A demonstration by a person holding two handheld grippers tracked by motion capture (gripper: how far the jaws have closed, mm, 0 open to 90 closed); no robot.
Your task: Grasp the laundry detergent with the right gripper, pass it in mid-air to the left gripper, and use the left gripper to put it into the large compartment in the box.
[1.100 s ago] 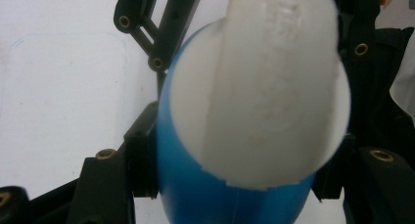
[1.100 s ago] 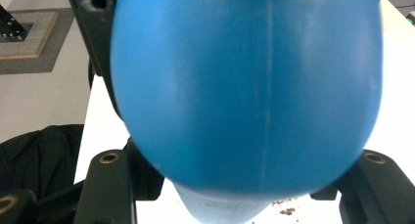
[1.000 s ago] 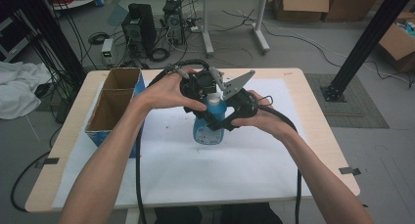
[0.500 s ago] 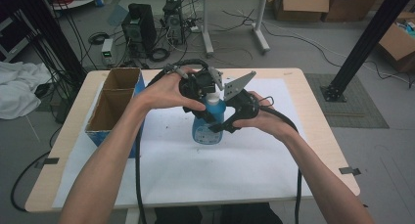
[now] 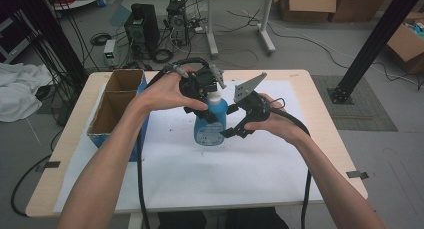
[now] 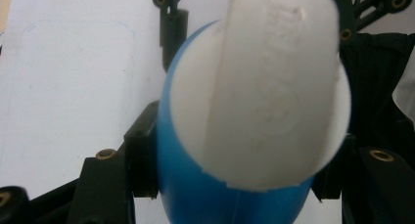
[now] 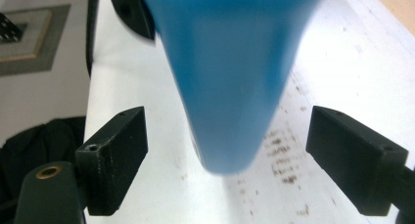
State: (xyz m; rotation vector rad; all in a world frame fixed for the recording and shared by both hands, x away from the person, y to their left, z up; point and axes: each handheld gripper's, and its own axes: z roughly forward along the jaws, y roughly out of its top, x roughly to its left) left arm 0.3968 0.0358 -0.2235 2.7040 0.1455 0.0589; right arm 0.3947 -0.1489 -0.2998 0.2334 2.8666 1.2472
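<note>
Bottle (image 5: 210, 123) upright on the bench, between both tongs.

High view: it stands on the white sheet (image 5: 210, 174) mid-bench (image 5: 320, 104), a box (image 5: 117, 106) well to its left; the left tongs (image 5: 207, 101) sit at its neck, the right tongs (image 5: 231, 125) at its side. Left gripper view: the white cap (image 6: 264, 87) looms close, and the jaws grasp the blue body (image 6: 195, 190) just below it. Right gripper view: the jaws stand spread, released, the bottle (image 7: 230, 72) between them and apart from both.
</note>
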